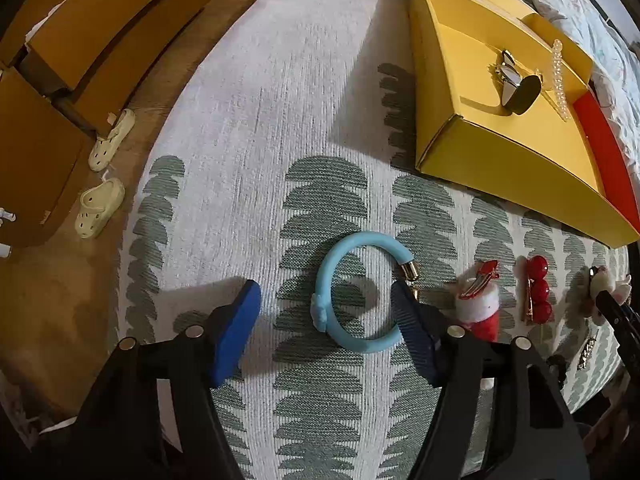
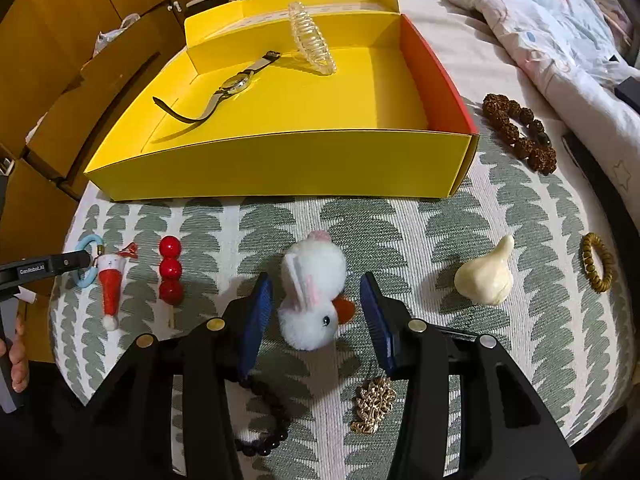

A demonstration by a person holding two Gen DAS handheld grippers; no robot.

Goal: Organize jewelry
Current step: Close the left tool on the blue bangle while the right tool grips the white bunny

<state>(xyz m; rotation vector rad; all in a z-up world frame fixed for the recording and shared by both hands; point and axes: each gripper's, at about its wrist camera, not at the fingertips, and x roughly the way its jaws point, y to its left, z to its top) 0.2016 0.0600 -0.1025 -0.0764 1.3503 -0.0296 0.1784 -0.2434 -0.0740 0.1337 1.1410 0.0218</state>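
Straddling the blue bracelet [image 1: 362, 292], left gripper [image 1: 326, 320] spread wide, grasping nothing. Right gripper [image 2: 316, 312] likewise released, fingers flanking the white bunny clip [image 2: 312, 292] near yellow box [image 2: 280, 168].

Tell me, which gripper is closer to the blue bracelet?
Left. The left gripper has its open jaws on either side of the blue bracelet; the right gripper sits further along, around the white bunny.

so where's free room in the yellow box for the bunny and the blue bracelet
The box floor is bare on its right half, between the clear clip and the red wall, and along the near wall. The left part holds the watch. The bedspread row by the bunny is crowded.
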